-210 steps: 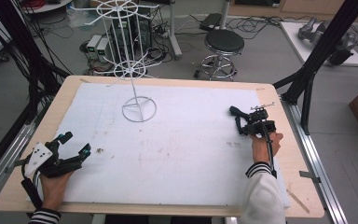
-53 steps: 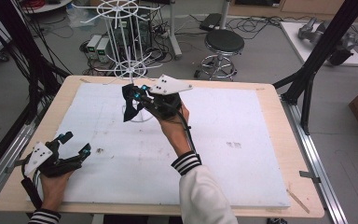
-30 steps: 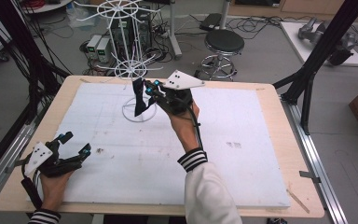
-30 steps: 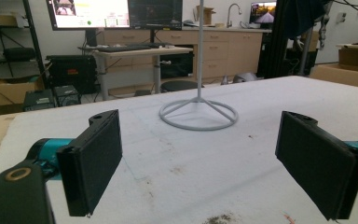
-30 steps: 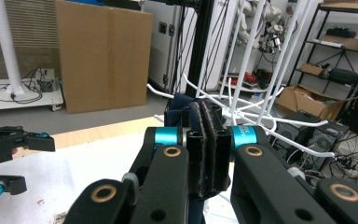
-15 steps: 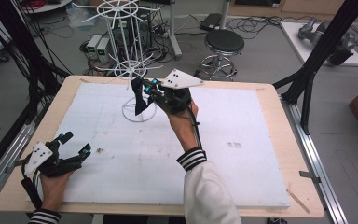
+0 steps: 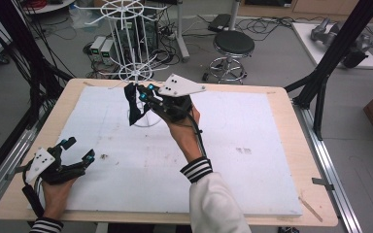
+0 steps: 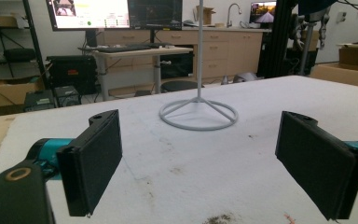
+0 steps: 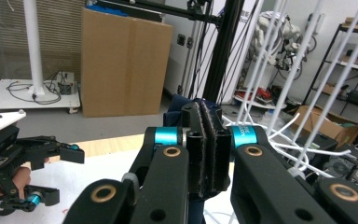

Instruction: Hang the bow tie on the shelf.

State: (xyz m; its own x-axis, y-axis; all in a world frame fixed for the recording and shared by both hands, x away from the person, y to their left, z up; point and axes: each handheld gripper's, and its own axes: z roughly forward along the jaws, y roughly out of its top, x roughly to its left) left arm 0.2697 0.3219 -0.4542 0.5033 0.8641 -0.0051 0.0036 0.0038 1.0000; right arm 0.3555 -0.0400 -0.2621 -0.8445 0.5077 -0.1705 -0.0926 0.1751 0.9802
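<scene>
The right tongs (image 7: 143,97) are clamped on a dark navy piece of cloth (image 7: 135,108), which hangs in the air just above the ring base of the white wire rack (image 7: 141,119) at the far side of the white-covered wooden table (image 7: 252,160). The rack's thin white rods (image 9: 279,79) rise close beside the closed pads. The left tongs (image 7: 77,153) rest at the near left corner, jaws apart and holding nothing.

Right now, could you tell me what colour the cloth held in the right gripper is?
Dark navy, almost black. The cloth hanging from the right gripper shows best in the high view.
</scene>
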